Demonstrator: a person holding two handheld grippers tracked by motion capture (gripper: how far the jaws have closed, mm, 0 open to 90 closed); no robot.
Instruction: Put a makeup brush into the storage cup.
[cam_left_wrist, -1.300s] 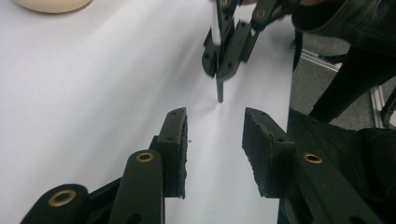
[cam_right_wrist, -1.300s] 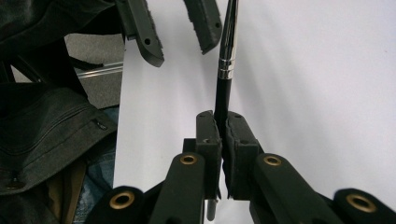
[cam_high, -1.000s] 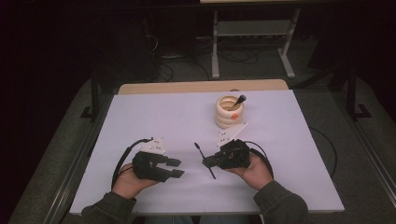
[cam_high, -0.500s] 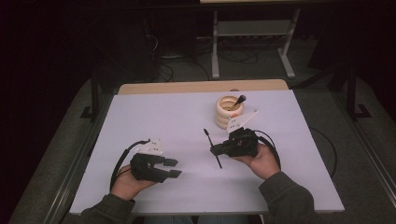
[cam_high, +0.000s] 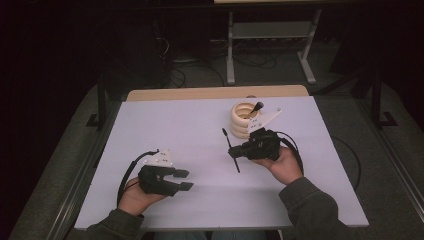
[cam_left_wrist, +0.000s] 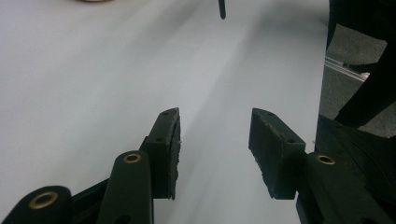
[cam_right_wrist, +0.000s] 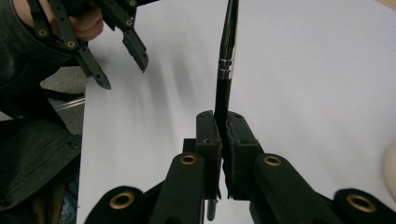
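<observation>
Right gripper view: right claw (cam_right_wrist: 223, 135) clamps black brush (cam_right_wrist: 226, 70); left claw (cam_left_wrist: 215, 144) half-open, empty.

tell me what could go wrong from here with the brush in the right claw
1. The right claw pinches the thin black brush near one end, so the long free part could swivel or slip out.
2. The ringed holder already has another brush leaning in it; a careless approach might knock that one or tip the holder.
3. The left claw is open and holds nothing, so the holder has no support if bumped.
</observation>
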